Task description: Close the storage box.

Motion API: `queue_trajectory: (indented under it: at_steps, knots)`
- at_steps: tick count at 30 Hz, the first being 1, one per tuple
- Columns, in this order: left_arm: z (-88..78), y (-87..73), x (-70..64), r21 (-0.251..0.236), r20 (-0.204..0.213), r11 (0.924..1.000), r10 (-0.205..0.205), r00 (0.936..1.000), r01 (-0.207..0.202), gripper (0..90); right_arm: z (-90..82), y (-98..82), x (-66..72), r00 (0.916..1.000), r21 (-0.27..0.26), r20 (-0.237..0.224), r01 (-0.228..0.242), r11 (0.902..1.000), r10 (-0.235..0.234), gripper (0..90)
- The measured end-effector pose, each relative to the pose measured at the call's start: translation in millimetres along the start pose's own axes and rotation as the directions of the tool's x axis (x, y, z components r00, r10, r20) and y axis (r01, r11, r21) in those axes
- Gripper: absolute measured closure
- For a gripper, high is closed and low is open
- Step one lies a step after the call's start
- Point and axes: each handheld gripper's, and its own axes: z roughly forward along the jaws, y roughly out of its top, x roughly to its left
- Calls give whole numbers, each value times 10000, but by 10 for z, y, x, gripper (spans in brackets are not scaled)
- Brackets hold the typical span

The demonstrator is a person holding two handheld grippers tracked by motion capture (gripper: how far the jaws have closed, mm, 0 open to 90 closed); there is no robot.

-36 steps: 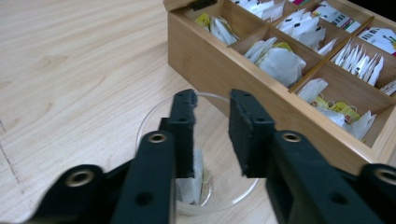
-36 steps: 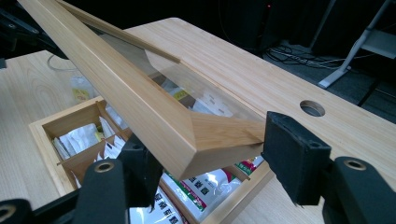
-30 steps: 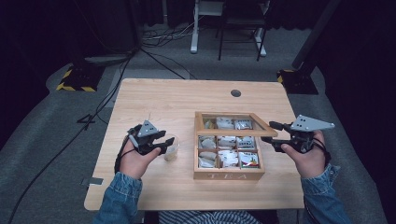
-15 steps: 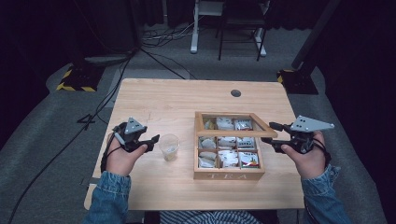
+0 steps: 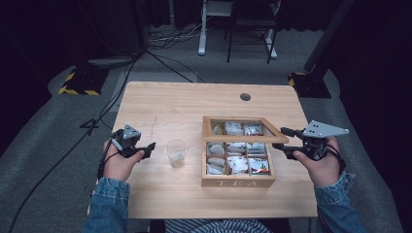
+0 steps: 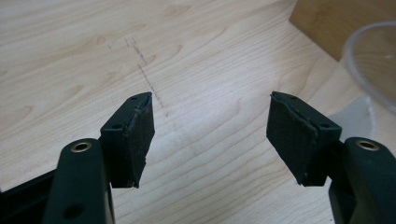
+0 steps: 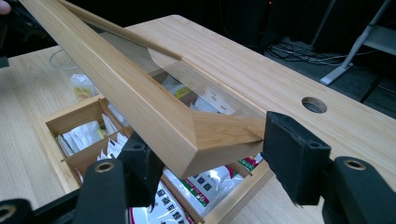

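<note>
A wooden tea box (image 5: 238, 182) sits right of the table's middle, its compartments full of tea bags (image 5: 237, 164). Its glass-paned lid (image 5: 243, 138) is raised and tilted. My right gripper (image 5: 280, 139) is shut on the lid's near right corner; in the right gripper view the lid (image 7: 140, 98) runs between the jaws of the right gripper (image 7: 205, 154), above the tea bags (image 7: 205, 179). A clear plastic cup (image 5: 176, 152) stands upright left of the box. My left gripper (image 5: 149, 149) is open just left of the cup, apart from it. In the left gripper view the left gripper (image 6: 210, 126) holds nothing, with the cup (image 6: 373, 60) at the right edge.
The wooden table (image 5: 184, 104) has a round cable hole (image 5: 245, 96) near its far edge. Bare wood lies behind the box and cup. Cables, a black-and-yellow base (image 5: 80, 82) and chair legs stand on the grey floor beyond.
My left gripper has drawn back to the left, away from the cup, which now stands alone. The right gripper still holds the lid up in the same place.
</note>
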Motion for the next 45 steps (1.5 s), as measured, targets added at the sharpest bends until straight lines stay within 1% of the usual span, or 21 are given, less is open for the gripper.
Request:
queue_trajectory:
  at_steps: [4, 6, 8, 9, 11, 13, 15, 16, 18, 20, 21, 22, 24, 26, 34, 43, 45]
  knots:
    - [88, -76, 69, 122, -28, 9999, -92, 10000, 93, 314, -2, -2, 1, 10000, 8, -13, 0, 10000, 0, 403]
    - [135, -111, 89, 183, -108, 9995, -269, 9996, 271, 303, -2, -2, 0, 10000, 4, -21, -5, 10000, 5, 403]
    - [189, -151, 116, 329, -216, 9988, -366, 9991, 373, 294, -3, -2, -1, 10000, 20, -26, -26, 10000, 26, 402]
    - [210, -164, 125, 327, -273, 9987, -388, 9989, 397, 284, -3, -3, -1, 10000, 29, -32, -31, 10000, 31, 402]
    - [251, -201, 145, 409, -290, 9975, -557, 9980, 569, 278, -3, -4, 0, 10000, 50, -36, -19, 10000, 20, 402]
    - [286, -234, 170, 524, -344, 9967, -602, 9976, 620, 277, -3, -4, 1, 10000, 68, -42, -18, 10000, 18, 401]
    - [320, -263, 182, 610, -292, 9955, -715, 9970, 732, 280, -2, -5, 1, 10000, 72, -50, -36, 10000, 37, 400]
    - [333, -274, 194, 657, -352, 9957, -626, 9974, 648, 280, -2, -6, 1, 10000, 81, -57, -54, 10000, 55, 399]
    - [359, -294, 198, 775, -397, 9947, -651, 9971, 680, 280, -1, -9, 0, 9999, 119, -79, -65, 9999, 66, 397]
    - [380, -306, 210, 896, -488, 9945, -505, 9975, 547, 279, -1, -14, 2, 9999, 201, -103, -83, 9998, 85, 394]
    - [388, -310, 206, 922, -503, 9939, -568, 9971, 613, 278, -1, -16, 5, 9999, 248, -107, -93, 9996, 96, 393]
    - [400, -312, 203, 996, -674, 9930, -573, 9961, 639, 276, -1, -17, 8, 9999, 290, -108, -108, 9995, 111, 393]
    - [415, -322, 204, 1145, -725, 9918, -485, 9962, 566, 269, -4, -17, 16, 9999, 383, -72, -118, 9992, 121, 394]
    - [427, -332, 204, 1237, -689, 9908, -469, 9965, 551, 269, -10, -13, 22, 9999, 442, -20, -124, 9989, 125, 393]
    - [435, -345, 217, 1110, -591, 9917, -578, 9966, 641, 261, -48, -19, 35, 9996, 755, 44, -268, 9968, 265, 394]
    - [437, -356, 213, 1034, -564, 9923, -629, 9964, 685, 257, -53, -41, 65, 9983, 1294, 63, -580, 9899, 577, 394]
    - [437, -357, 212, 1018, -569, 9923, -650, 9963, 705, 257, -52, -47, 76, 9983, 1415, 95, -590, 9882, 582, 395]
